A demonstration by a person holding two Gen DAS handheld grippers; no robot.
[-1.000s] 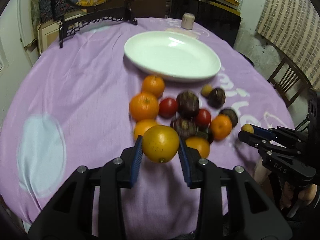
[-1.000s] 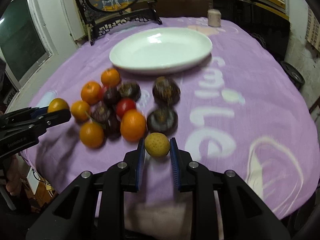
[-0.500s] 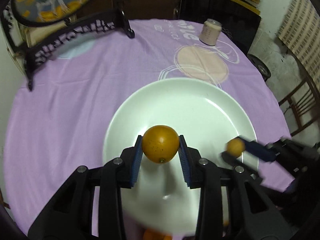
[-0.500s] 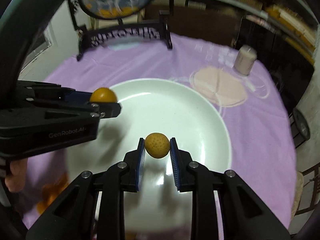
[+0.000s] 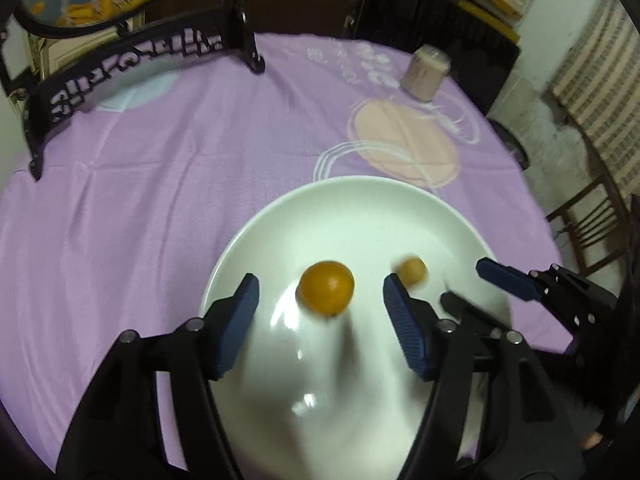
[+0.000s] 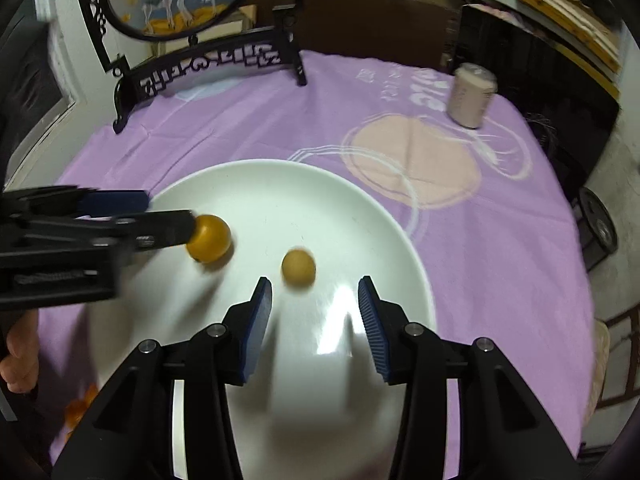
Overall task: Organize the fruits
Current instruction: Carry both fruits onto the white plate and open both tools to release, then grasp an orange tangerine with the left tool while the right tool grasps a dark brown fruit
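A white plate (image 5: 360, 184) lies on the purple tablecloth under both grippers. My left gripper (image 5: 320, 314) is opening; an orange (image 5: 326, 287) sits blurred between its blue pads, touching neither, over the plate. My right gripper (image 6: 314, 314) is opening too, and a small yellow fruit (image 6: 298, 267) lies loose just past its pads on the plate (image 6: 280, 164). In the right wrist view the left gripper (image 6: 170, 213) reaches in from the left with the orange (image 6: 209, 238) at its tips. The left wrist view shows the right gripper (image 5: 476, 292) beside the small fruit (image 5: 412, 270).
A beige cup (image 5: 426, 74) stands at the far right of the table. A black carved stand (image 6: 208, 68) with a round painted screen rises at the far edge. Wooden chairs (image 5: 592, 220) sit off the table's right. Orange fruit (image 6: 80, 408) peeks out near the plate's front left.
Both grippers carried their fruit from the pile to above the plate, then their jaws spread. The orange and the small yellow fruit have left the pads.
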